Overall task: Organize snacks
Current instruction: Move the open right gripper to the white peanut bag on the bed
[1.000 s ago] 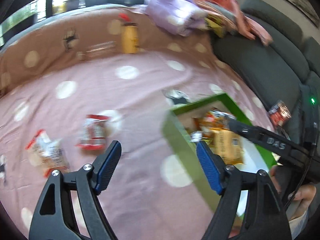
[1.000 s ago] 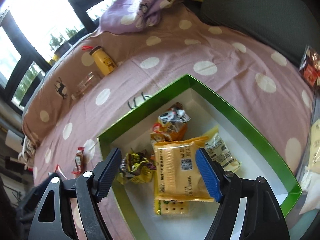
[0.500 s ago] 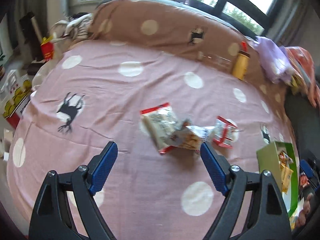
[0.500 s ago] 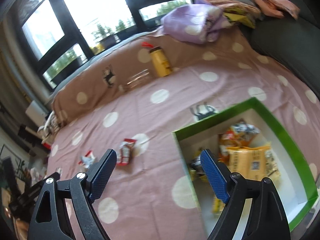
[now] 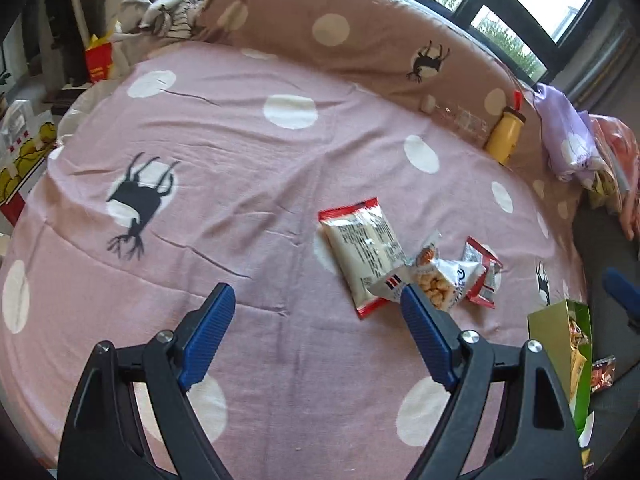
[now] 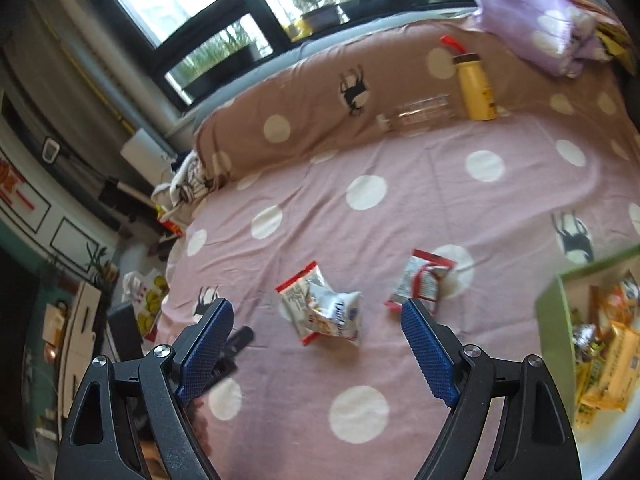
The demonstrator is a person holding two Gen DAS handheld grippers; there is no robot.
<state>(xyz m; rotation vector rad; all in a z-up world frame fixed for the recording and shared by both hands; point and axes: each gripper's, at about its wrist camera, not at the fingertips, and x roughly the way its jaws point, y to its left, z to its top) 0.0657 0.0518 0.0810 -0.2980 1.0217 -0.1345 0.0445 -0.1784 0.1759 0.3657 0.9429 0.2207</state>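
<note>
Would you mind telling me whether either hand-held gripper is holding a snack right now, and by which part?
Nothing is held. The left hand-held gripper and the right hand-held gripper both stand open above the pink bedspread, with no snack between their pads.

Bed (image 5: 248,152): wearing a pink dotted sheet.
Lying on it: three snack packets (image 5: 366,258), green box (image 6: 550,332), yellow bottle (image 6: 476,90).

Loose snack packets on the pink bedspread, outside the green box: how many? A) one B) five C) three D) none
C: the left wrist view shows three: a red-edged white packet, a clear-windowed peanut packet lying partly over it, and a small red-and-silver packet beside that; the rest sit in the green box.
</note>
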